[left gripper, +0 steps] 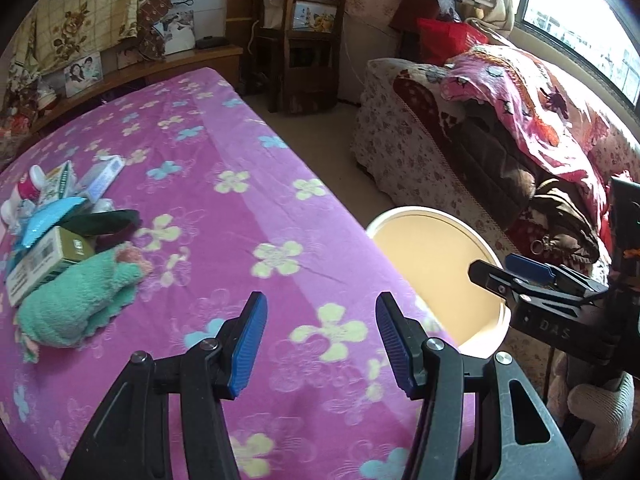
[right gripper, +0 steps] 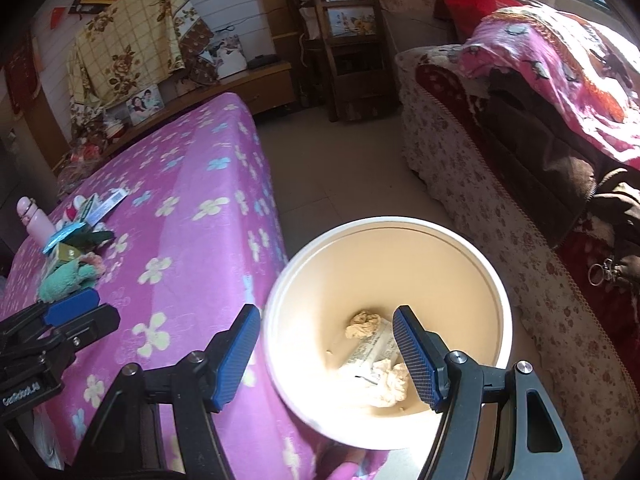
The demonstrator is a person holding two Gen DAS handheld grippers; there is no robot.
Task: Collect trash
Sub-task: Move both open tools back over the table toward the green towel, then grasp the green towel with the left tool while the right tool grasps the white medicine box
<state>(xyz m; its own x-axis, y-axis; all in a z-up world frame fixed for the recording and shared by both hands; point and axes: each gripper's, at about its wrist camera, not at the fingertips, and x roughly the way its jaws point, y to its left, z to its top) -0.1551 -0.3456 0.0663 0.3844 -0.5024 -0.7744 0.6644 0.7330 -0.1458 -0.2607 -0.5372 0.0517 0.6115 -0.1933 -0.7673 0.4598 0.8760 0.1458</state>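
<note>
- Left gripper (left gripper: 320, 344): blue-padded fingers spread apart, holding nothing, above the pink flowered bedspread (left gripper: 224, 216).
- Right gripper (right gripper: 324, 354): fingers released, empty.
- Crumpled beige paper wads (right gripper: 362, 324) lie between its fingertips, inside the round cream plastic bucket (right gripper: 472, 264).

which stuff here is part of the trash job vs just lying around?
Job:
- white bucket, beside the bed
- crumpled paper and printed scrap inside it
- left gripper, right gripper, jaws open, both empty

Lying about:
- teal towel
- boxes
- pink bottle
- sofa
</note>
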